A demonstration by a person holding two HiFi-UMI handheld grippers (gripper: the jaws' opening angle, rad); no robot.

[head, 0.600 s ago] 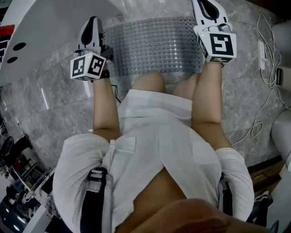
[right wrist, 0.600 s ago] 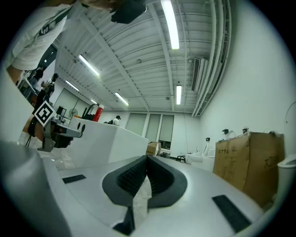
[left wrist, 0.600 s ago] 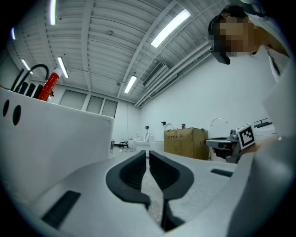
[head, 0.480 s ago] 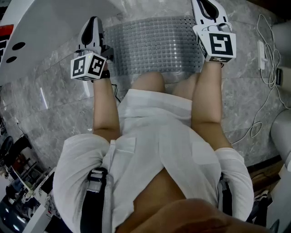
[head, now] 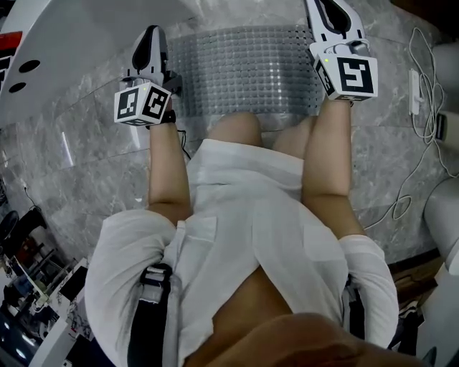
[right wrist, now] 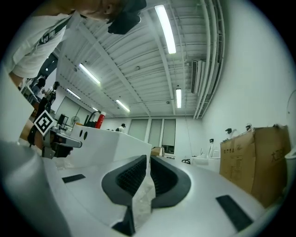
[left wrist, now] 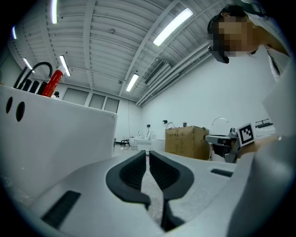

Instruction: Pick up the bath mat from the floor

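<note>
- Pinching the left edge of the bath mat (head: 244, 68) in the left tool (head: 148, 37), jaws pressed together.
- Clamping the bath mat's right edge in the right tool (head: 328, 11).
- Spreading across the floor (head: 93, 158) between them.

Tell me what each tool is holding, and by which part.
Both hold the bath mat: the left tool is shut on its left edge, the right tool on its right edge.

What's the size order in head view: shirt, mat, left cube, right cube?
1. shirt, nearest the camera
2. mat, partly hidden by knees
3. right cube and left cube: about alike, not ranked
</note>
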